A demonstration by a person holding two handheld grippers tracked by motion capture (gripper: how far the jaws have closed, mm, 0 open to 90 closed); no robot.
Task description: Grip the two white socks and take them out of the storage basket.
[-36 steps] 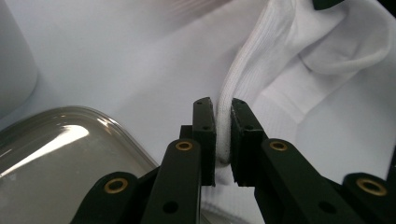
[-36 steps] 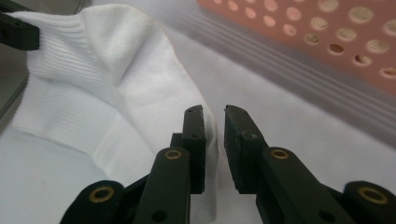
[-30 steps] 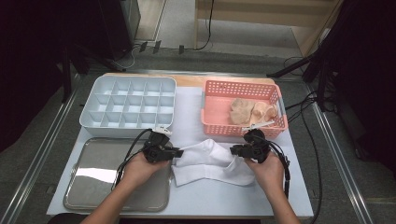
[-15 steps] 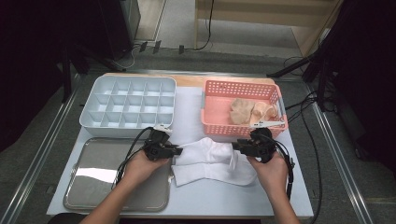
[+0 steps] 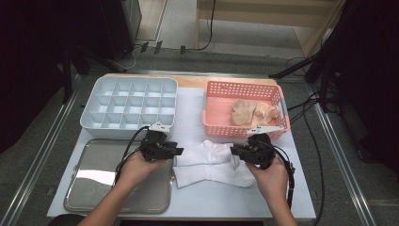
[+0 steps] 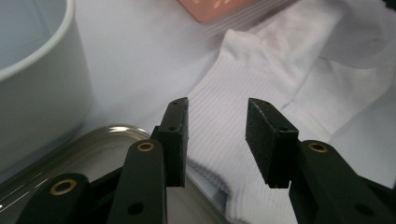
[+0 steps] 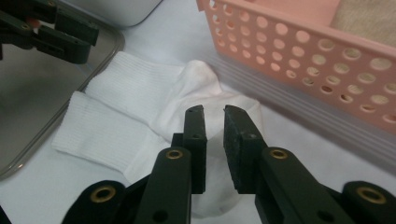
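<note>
High view: white ribbed cotton socks (image 5: 209,162) lie on the table between both grippers; left gripper view: left gripper (image 6: 217,133), jaws just opening, empty over the cuff; right gripper view: right gripper (image 7: 213,140), jaws just closing and nearly together over the toe, may snag both layers.

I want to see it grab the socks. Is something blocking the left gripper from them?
No, nothing visible does. The left gripper has its jaws apart, just opened, right at the ribbed cuffs of the white socks, with nothing between them.
</note>
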